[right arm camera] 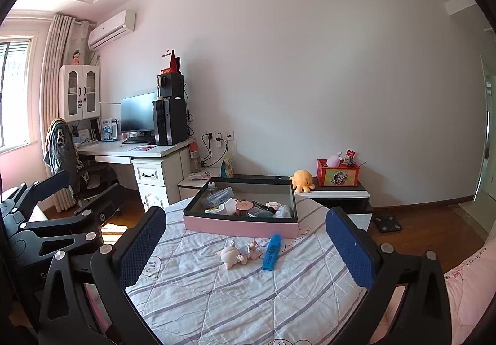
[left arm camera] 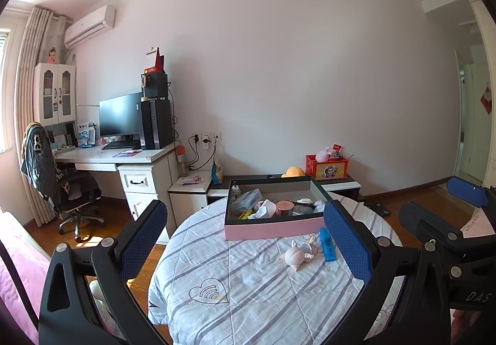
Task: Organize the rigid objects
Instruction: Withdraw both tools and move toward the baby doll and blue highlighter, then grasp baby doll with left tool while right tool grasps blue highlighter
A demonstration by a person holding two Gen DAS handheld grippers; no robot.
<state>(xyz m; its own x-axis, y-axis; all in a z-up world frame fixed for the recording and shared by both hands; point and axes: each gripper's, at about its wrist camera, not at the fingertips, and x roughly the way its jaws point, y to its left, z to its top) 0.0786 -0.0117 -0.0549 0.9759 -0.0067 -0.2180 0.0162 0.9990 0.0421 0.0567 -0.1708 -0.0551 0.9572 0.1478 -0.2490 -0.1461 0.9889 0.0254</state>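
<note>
Both the left tool (left arm camera: 245, 239) and right tool (right arm camera: 245, 246) hover with fingers spread wide apart, gripping nothing. The pink-sided shallow box (right arm camera: 241, 225) already holds many items, while a small pale doll figure (right arm camera: 237, 255) and a blue plastic marker (right arm camera: 272, 251) lie outside it on the striped quilted tabletop (right arm camera: 232, 298), apparently left to sort.

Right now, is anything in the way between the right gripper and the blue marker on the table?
Nothing visible blocks it. The right gripper is open, and the blue marker lies in clear view on the striped cloth, with the pig figure just left of it.
</note>
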